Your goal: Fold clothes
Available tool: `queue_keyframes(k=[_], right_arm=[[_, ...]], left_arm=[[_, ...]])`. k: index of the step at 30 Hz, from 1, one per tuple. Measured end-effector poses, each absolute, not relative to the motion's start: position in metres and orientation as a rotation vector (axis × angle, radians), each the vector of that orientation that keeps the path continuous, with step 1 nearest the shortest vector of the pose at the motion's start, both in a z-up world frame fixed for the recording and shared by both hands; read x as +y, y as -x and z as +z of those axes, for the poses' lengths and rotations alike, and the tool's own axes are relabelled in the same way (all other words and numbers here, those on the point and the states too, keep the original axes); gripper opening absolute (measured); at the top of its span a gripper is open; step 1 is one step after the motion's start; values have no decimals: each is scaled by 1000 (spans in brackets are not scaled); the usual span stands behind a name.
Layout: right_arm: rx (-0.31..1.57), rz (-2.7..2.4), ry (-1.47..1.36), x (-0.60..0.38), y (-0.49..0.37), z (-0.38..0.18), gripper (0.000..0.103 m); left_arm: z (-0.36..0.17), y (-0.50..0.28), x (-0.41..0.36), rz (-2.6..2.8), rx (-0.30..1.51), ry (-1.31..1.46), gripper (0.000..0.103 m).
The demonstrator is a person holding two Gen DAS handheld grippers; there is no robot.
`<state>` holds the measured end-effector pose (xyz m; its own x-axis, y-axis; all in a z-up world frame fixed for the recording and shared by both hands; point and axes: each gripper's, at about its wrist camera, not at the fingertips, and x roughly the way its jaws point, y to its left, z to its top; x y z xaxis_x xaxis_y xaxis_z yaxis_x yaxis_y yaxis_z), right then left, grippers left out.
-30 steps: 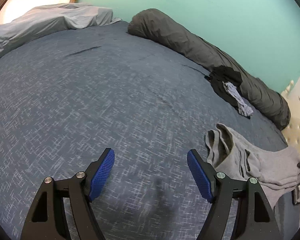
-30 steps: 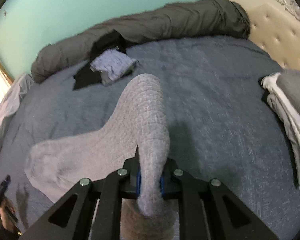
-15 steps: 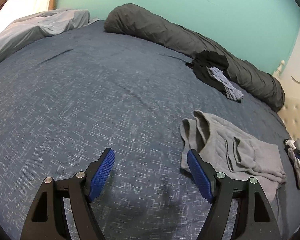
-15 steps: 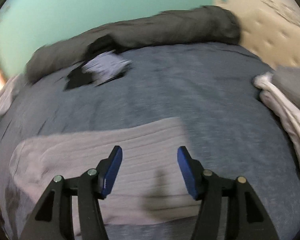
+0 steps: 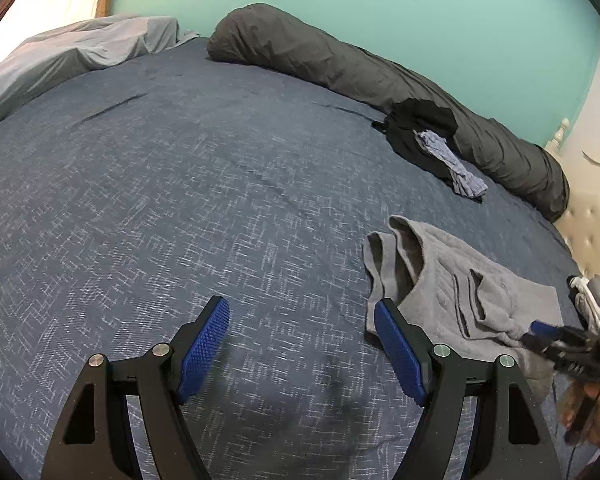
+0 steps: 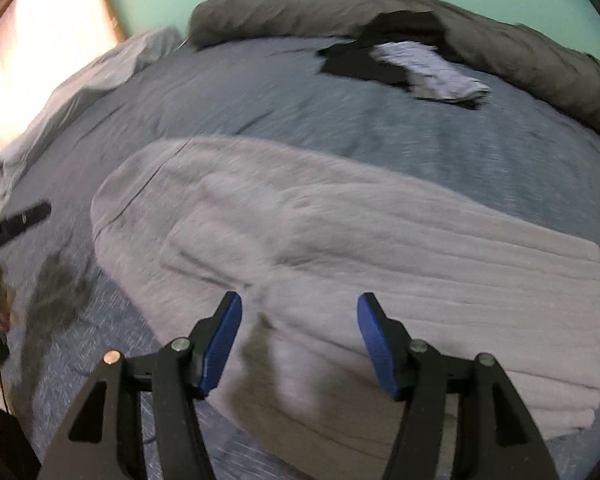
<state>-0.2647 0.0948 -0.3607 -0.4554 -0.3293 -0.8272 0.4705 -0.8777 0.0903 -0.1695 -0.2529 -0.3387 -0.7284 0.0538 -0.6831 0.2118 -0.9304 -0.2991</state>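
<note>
We see the bed filling both views: dark blue cover, woven crosshatch texture; its near edge is cut off by the frame. Along the far side against the teal wall lies a long dark grey rolled duvet, wrinkled, with its right end running toward a tufted cream headboard, only partly in frame. At far left there's a pale grey rumpled sheet, washed out by window glare.

The task item is the grey ribbed top, soft knit with lengthwise ribs, lying flat on the bed right ahead of the right gripper. The right wrist view is motion-blurred, so we can't make out seams or neckline there. In the left wrist view the same top sits to the right of the left gripper, strap loops toward the far side, its near corner partly hidden behind the gripper's right finger.

Further back, a black garment with a small blue-grey patterned cloth on top, both crumpled against the duvet.

Left gripper: jaws wide apart over bare cover, nothing between them. Right gripper: jaws opening, blue textured pads clear of the fabric, nothing pinched. A hand shows at the right edge of the left wrist view, blurred and cut off.
</note>
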Motion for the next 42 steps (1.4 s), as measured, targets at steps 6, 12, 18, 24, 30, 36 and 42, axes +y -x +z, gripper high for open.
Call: queue_keyframes(k=[6, 12, 18, 24, 30, 36, 42], right_arm=[[344, -2335, -1349, 65, 272, -381, 62], [525, -2341, -1324, 50, 267, -391, 60], [385, -2346, -1344, 63, 275, -384, 13], [200, -2405, -1219, 67, 272, -337, 10], [142, -2352, -1120, 37, 269, -308, 9], [279, -2279, -1318, 5, 279, -364, 14], [-22, -2277, -1205, 32, 270, -346, 47]], left_arm=[[-339, 164, -266, -2777, 588, -1103, 78], [-339, 160, -277, -2762, 627, -1090, 78], [-338, 157, -280, -2763, 639, -1083, 78], [-338, 157, -282, -2760, 654, -1080, 78], [-338, 158, -279, -2765, 647, -1088, 78], [-339, 158, -281, -2765, 650, -1094, 78], [-339, 158, -282, -2761, 665, -1089, 78]])
